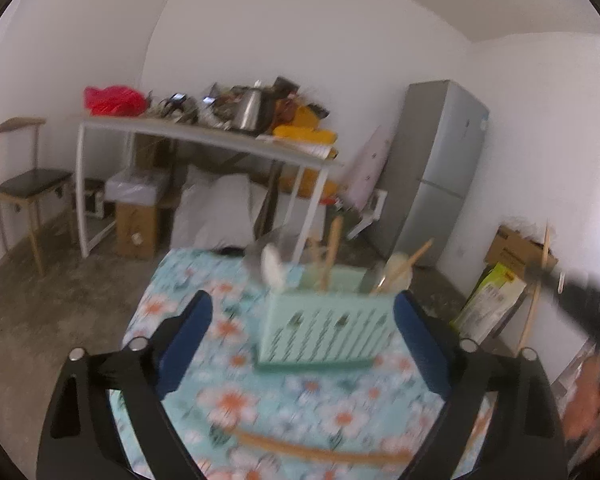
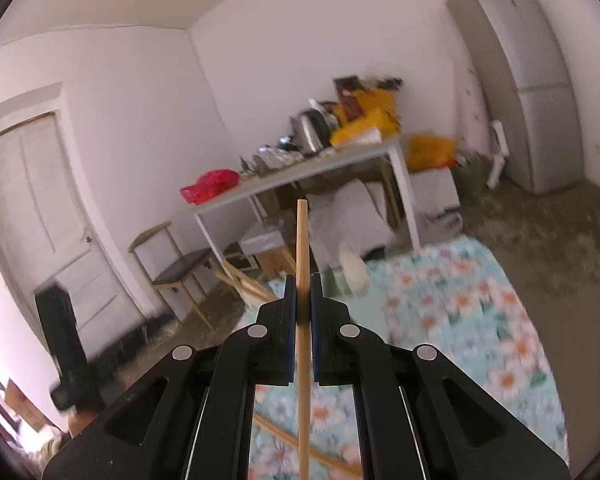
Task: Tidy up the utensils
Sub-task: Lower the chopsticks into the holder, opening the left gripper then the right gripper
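Note:
A mint-green slotted utensil holder (image 1: pixel 324 328) stands on the floral tablecloth (image 1: pixel 340 408). It holds wooden utensils (image 1: pixel 332 248) and a white spoon (image 1: pixel 274 266). My left gripper (image 1: pixel 302 312) is open wide, its blue fingers (image 1: pixel 192 332) flanking the holder without pressing on it. A wooden chopstick (image 1: pixel 320 450) lies on the cloth nearer the camera. My right gripper (image 2: pixel 302 284) is shut on a wooden chopstick (image 2: pixel 302 240) that points up and away. In the left wrist view the right gripper (image 1: pixel 580 304) is a blurred black shape at the right edge.
Behind the table stand a cluttered white desk (image 1: pixel 204 136), a chair (image 1: pixel 24 184), a grey fridge (image 1: pixel 432 168) and cardboard boxes (image 1: pixel 512 248). A door (image 2: pixel 40 216) is at the left in the right wrist view. A second chopstick (image 2: pixel 320 454) lies on the cloth (image 2: pixel 480 300).

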